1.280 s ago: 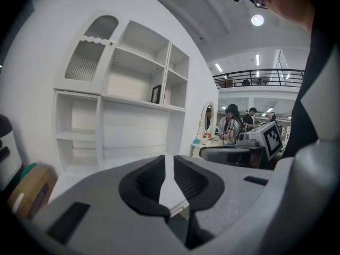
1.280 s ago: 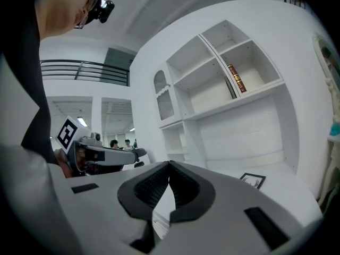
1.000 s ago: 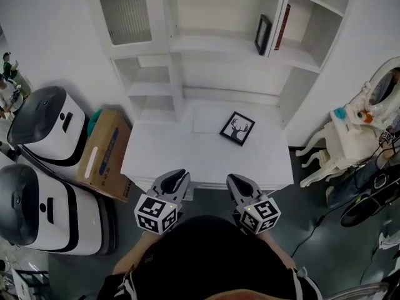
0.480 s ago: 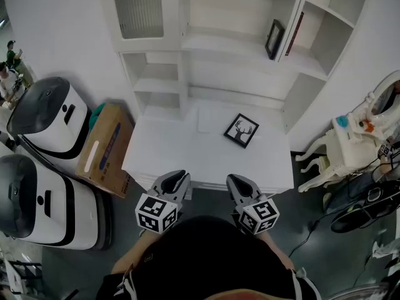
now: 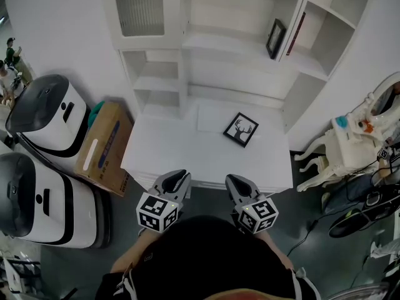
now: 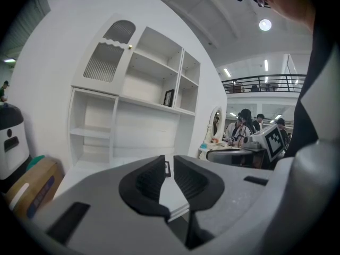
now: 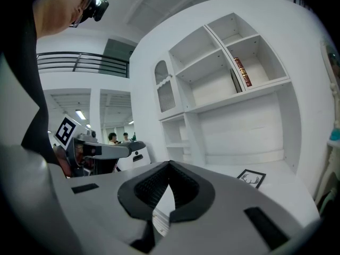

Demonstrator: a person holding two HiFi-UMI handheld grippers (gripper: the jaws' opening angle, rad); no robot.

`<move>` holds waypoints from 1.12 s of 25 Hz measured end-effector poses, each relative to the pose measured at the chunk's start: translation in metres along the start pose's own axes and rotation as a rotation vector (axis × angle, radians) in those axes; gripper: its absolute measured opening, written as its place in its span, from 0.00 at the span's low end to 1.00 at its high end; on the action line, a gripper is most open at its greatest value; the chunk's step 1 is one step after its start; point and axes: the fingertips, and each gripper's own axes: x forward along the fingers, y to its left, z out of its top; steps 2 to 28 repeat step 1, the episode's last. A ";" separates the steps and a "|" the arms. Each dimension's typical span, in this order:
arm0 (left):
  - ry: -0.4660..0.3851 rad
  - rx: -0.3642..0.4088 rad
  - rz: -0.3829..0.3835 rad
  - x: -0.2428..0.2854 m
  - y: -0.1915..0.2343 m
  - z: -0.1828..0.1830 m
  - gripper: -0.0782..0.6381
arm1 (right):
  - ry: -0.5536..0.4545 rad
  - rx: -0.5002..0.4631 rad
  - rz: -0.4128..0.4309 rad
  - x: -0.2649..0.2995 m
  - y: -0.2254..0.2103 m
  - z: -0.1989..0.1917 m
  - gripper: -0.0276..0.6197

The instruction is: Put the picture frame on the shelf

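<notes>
Picture frame [image 5: 240,129] lies flat on the white tabletop [image 5: 181,149], toward its far right part, turned at an angle to the edges and well apart from both claws. Against the frames of one second ago, it has not moved on the tabletop. Only the head view has swung a little, so the furniture sits slightly further right in the picture. Both claws hold the same station at the near edge.

Count:
- One picture frame on the tabletop.
- One second frame [image 5: 275,38] standing upright on the shelf [image 5: 225,45], near the upright divider.
- One red book [image 5: 295,33] upright in the next compartment, beyond that divider.
- Two claws.
- Two rounded machines [image 5: 44,114] on the floor at the left.
- One cardboard box [image 5: 103,149] leaning between the farther machine and the furniture.

Condition of the claws:
- The left claw [image 5: 181,176] has its jaws a narrow gap apart, with nothing between them.
- The right claw [image 5: 232,180] has its jaws closed tip to tip and holds nothing.
- Each carries a cube with square black-and-white markers.

Materials and shapes:
- The picture frame is square, with a thin black border round a white picture of a dark antlered head.
- The shelf unit is white with a smooth painted finish, divided into open rectangular compartments.
- One cupboard door [image 5: 139,6] at the upper left has a ribbed panel.
- The claw pads are black and ridged, set in grey moulded bodies.
- The machines have white shells with dark domed tops.
- The box is plain brown card with blue print.
</notes>
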 end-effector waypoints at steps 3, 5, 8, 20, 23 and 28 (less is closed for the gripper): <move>0.001 0.000 0.000 0.000 0.000 0.000 0.18 | 0.006 0.003 0.002 0.000 0.001 0.000 0.07; 0.001 0.000 0.000 0.000 0.000 0.000 0.18 | 0.006 0.003 0.002 0.000 0.001 0.000 0.07; 0.001 0.000 0.000 0.000 0.000 0.000 0.18 | 0.006 0.003 0.002 0.000 0.001 0.000 0.07; 0.001 0.000 0.000 0.000 0.000 0.000 0.18 | 0.006 0.003 0.002 0.000 0.001 0.000 0.07; 0.001 0.000 0.000 0.000 0.000 0.000 0.18 | 0.006 0.003 0.002 0.000 0.001 0.000 0.07; 0.001 0.000 0.000 0.000 0.000 0.000 0.18 | 0.006 0.003 0.002 0.000 0.001 0.000 0.07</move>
